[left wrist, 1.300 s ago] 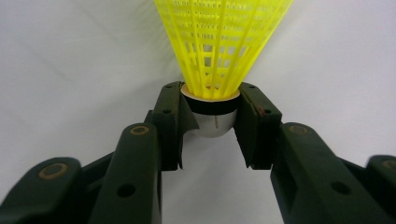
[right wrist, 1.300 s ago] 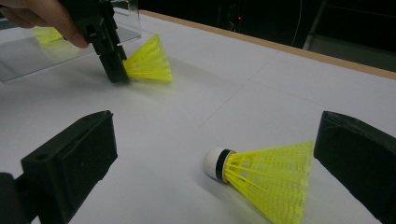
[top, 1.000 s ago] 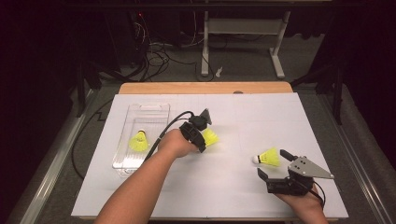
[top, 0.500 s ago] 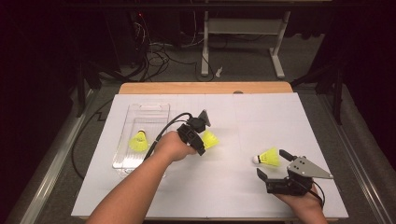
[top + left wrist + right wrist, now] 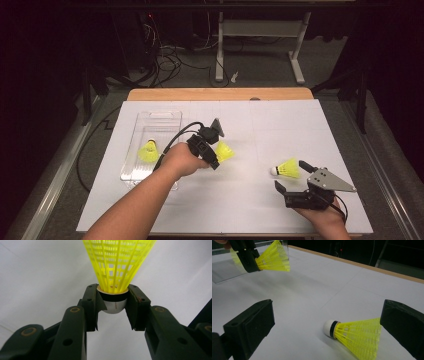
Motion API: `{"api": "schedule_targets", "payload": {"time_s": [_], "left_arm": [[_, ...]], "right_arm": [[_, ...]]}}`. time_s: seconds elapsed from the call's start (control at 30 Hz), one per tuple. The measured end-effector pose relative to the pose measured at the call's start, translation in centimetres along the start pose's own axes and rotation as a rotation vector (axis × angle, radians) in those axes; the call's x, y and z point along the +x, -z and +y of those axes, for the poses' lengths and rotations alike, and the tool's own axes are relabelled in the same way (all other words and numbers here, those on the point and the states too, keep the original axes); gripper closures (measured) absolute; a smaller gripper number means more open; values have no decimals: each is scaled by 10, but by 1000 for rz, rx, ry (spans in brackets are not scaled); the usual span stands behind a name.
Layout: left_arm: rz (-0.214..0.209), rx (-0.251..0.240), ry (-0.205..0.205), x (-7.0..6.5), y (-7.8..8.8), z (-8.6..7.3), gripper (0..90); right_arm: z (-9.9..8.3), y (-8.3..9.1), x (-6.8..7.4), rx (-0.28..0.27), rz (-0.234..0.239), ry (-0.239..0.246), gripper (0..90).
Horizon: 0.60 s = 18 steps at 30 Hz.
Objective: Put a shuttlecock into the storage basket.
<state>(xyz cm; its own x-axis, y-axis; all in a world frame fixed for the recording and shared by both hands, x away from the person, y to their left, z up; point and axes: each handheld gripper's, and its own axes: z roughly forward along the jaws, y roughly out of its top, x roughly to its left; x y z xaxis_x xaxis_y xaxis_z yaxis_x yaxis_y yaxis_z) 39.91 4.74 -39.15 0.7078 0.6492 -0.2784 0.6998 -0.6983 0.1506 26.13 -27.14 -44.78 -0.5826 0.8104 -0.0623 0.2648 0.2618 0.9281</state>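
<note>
My left gripper point(image 5: 112, 298) is shut on the white cork of a yellow shuttlecock point(image 5: 117, 262), whose skirt points away from the jaws. In the high view this gripper point(image 5: 214, 150) hovers mid-table, right of a clear plastic tray point(image 5: 160, 116), with the held shuttlecock point(image 5: 226, 150) sticking out to the right. A second yellow shuttlecock point(image 5: 148, 151) lies in the tray. A third one point(image 5: 357, 335) lies on its side on the white sheet between the wide-spread jaws of my right gripper point(image 5: 325, 315), untouched. From above, that right gripper point(image 5: 291, 176) rests at the front right.
White paper point(image 5: 280, 130) covers the table, with a wooden edge point(image 5: 220, 94) at the back. Cables and a metal stand point(image 5: 260, 30) sit on the dark floor beyond. A black cable point(image 5: 172, 142) trails from the left gripper over the tray's right side.
The left hand has drifted slightly left with the shuttlecock still clamped in its jaws. The right gripper and the shuttlecock near it have stayed put.
</note>
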Motion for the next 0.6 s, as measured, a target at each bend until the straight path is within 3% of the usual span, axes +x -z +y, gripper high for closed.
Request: {"api": "schedule_targets", "payload": {"time_s": [0.6], "left_arm": [[34, -54, 51, 15, 36, -20, 647]], "right_arm": [[-1, -2, 1, 7, 0, 2, 0]]}}
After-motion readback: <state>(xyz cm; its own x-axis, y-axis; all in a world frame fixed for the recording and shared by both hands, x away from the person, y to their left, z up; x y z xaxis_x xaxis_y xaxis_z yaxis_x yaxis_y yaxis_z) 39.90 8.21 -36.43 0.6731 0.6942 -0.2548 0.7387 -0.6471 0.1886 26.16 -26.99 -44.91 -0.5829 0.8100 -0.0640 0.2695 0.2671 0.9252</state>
